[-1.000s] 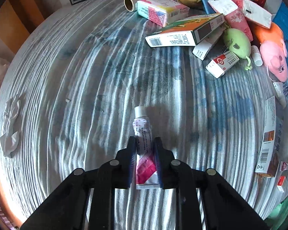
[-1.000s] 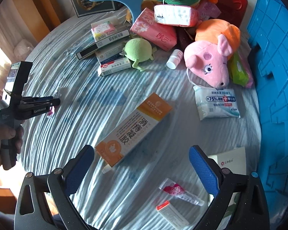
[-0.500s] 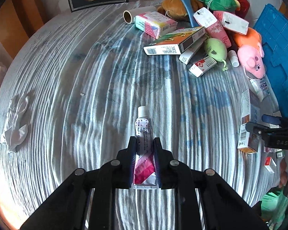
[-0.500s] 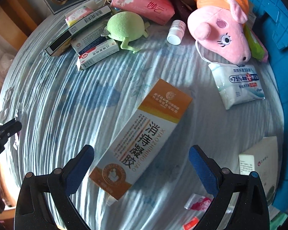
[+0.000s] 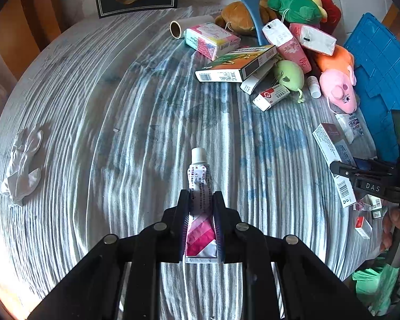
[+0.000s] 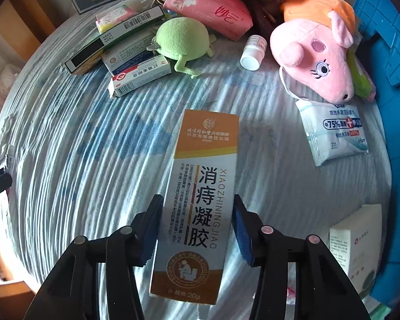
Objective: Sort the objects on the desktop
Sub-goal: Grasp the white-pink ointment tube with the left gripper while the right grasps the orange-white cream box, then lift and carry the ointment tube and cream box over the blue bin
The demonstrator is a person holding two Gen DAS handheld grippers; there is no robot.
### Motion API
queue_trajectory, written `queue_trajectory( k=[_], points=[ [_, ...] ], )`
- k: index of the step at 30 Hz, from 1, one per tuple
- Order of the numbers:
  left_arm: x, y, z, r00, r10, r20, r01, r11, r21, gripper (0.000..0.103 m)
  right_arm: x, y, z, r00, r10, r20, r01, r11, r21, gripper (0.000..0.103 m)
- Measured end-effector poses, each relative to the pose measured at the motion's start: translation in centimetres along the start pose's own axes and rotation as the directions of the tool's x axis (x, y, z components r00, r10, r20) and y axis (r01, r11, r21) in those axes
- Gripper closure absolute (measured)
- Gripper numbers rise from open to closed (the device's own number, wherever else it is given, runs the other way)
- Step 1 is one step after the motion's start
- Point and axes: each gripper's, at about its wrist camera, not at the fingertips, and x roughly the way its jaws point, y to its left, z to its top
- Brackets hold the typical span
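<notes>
My left gripper [image 5: 201, 194] is shut on a small pink and white ointment tube [image 5: 198, 176], white cap pointing away, held above the striped cloth [image 5: 106, 133]. In the right wrist view a long orange and white medicine box [image 6: 200, 186] lies straight between the blue pads [image 6: 242, 229] of my right gripper [image 6: 197, 200]. The jaws are closing and both pads meet the box's long sides. In the left wrist view the same box [image 5: 330, 144] and the right gripper [image 5: 344, 169] show at the right edge, held by a hand [image 5: 397, 229].
A pile lies at the back: medicine boxes [image 6: 141, 77], a green plush [image 6: 184, 42], pink tissue packs [image 6: 210, 10], a white bottle [image 6: 253, 53], a pink pig plush [image 6: 320, 61]. Wipes pack [image 6: 333, 133], white box [image 6: 357, 240] and blue crate [image 6: 386, 53] sit right. Crumpled tissue [image 5: 24, 165] lies left.
The right gripper came down over the orange box and its jaws drew in to the box's sides; the box now lies straight. The left gripper rose with the tube.
</notes>
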Motion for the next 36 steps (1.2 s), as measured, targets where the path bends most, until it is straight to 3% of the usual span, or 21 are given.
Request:
queue_trajectory(
  k=[11,20,21,36],
  points=[
    [-2.3,-2.3,0.9,0.999,-0.009,0.052,0.009,1.0,0.008,0.086,-3.8,-0.4,-0.6,0.999,0.021,0.051,-0.02,1.0,-0.017,0.055],
    [-5.2,-4.5,2.3,0.993,-0.006,0.114,0.007,1.0,-0.005,0.086,-9.5,-1.5,-0.6,0.989,0.044,0.143,-0.035,0.997,-0.064,0.055],
    [-5.5,-4.8,2.4,0.993,-0.004,0.121,0.005,1.0,-0.005,0.086,-10.0,-1.7,-0.6,0.979,0.115,0.169,-0.066,0.96,-0.271,0.055],
    [-11.0,-11.9,5.2,0.974,0.007,0.228,-0.02,0.999,0.051,0.086,-18.0,-5.8,-1.3,0.941,0.228,0.251,-0.142,0.937,-0.321,0.055]
  ],
)
